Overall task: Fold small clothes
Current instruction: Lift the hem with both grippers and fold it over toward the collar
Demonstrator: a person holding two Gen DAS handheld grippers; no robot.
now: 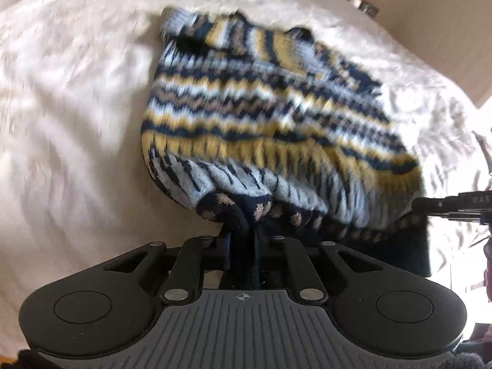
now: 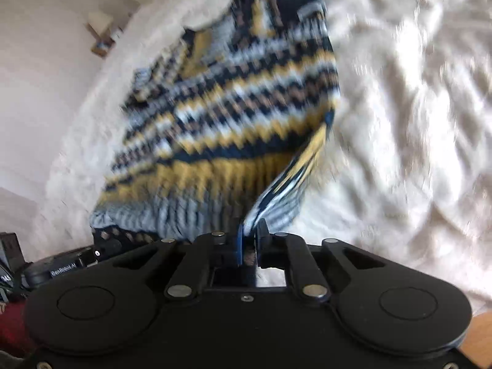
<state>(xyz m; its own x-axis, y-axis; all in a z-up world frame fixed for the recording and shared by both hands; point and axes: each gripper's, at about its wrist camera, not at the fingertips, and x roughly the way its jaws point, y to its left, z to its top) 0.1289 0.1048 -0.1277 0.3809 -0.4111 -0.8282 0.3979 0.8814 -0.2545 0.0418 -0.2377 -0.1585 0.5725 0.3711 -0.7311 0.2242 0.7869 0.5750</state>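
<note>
Two claws lift the near edge of a little knitted sweater off a white blanket.

From the left wrist: the left gripper point(image 1: 246, 230) is pinching the dark hem of the striped sweater point(image 1: 261, 107), and the cloth is bunched between its jaws. The rest of the sweater lies spread out on the fluffy white blanket point(image 1: 77, 107). From the right wrist: the right gripper point(image 2: 249, 240) is pinching the other bottom corner, which rises up in a thin twist. This looks like the start of a fold. Next, both claws probably need to carry the hem up and over toward the neck together, keeping level, so the sweater folds straight.
</note>
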